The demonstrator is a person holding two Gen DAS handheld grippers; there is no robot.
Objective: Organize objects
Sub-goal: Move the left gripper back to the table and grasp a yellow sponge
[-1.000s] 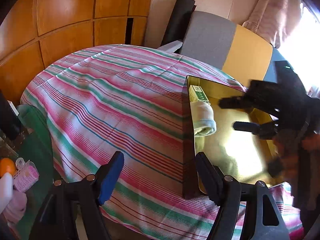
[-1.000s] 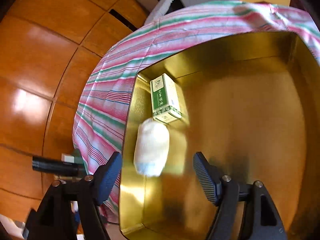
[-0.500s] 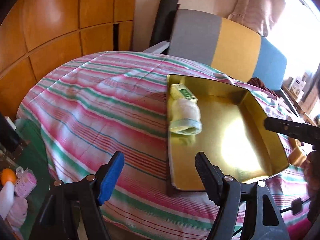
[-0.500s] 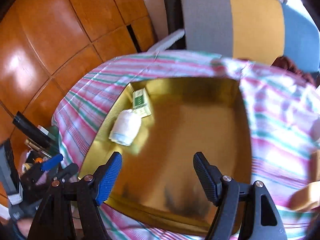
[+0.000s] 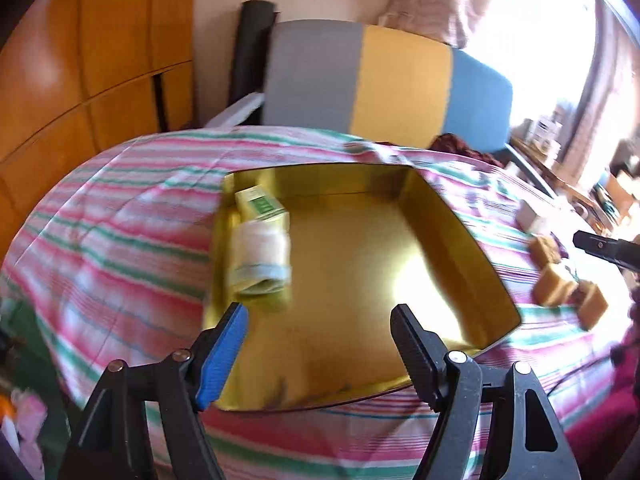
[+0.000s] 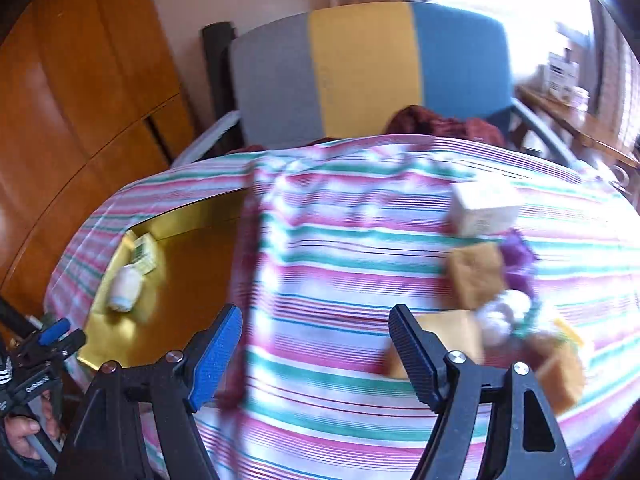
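A gold tray lies on the striped cloth and holds a green-and-white box and a rolled white cloth along its left wall. My left gripper hovers open over the tray's near edge with nothing between its fingers. My right gripper is open and empty above the striped cloth, right of the tray. Just right of it is a blurred pile: brown blocks, a white box, a purple thing and a white fluffy thing. The brown blocks also show in the left wrist view.
A grey, yellow and blue chair back stands behind the round table. Wooden panels line the wall at left. Dark red fabric lies on the chair seat. A person's hand holds the left gripper at the lower left.
The right gripper has swung right, out of the tray and over the cloth towards the pile of blocks. The left gripper's view has shifted right, bringing the tray to its middle.
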